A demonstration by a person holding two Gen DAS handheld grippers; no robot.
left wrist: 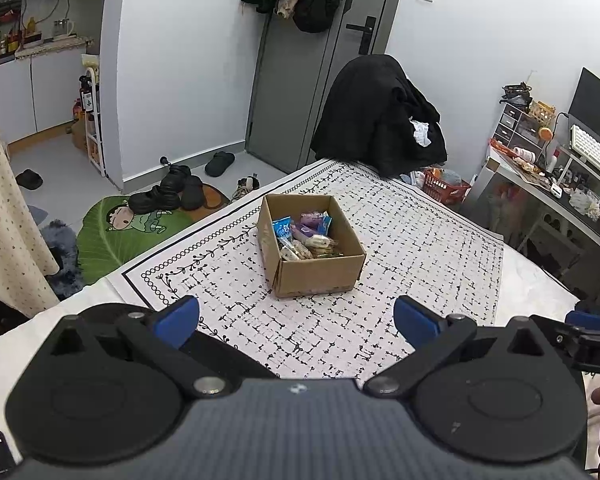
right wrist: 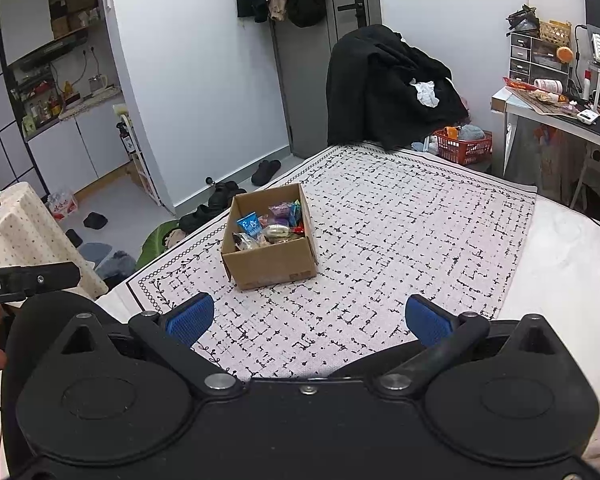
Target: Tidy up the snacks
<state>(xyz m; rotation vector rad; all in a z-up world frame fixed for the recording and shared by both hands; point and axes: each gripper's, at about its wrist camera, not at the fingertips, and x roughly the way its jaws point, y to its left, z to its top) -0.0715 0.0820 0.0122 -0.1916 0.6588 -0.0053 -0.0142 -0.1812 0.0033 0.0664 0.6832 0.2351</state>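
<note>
Snacks [left wrist: 306, 240] lie heaped in an open cardboard box [left wrist: 320, 276], which stands on the patterned cloth [left wrist: 420, 248] ahead of both tools, well apart from either.

Nearest to you, the left hand-held gripper [left wrist: 296, 320] has its blue pads spread wide and holds nothing. The right hand-held gripper [right wrist: 310, 318] is in the same condition: jaws wide apart, empty, hovering above the cloth's near edge.

Beyond them, the box sits slightly left of centre. No packets are visible on the cloth outside it, so the sorting appears largely complete or not yet begun; you cannot tell which.

Expect the packets to be light, soft and crinkly, with slick film wrappers. Take each one by a sealed end or across its flat middle, and close gently, since biscuit-type contents probably crush. The blue packet [right wrist: 249, 224] stands highest and looks easiest to reach.

The box is stiff but light; take hold of a wall edge and it may slide on the cloth.

Farther back, a chair draped in dark clothing [left wrist: 384, 120] stands past the cloth's far edge.
</note>
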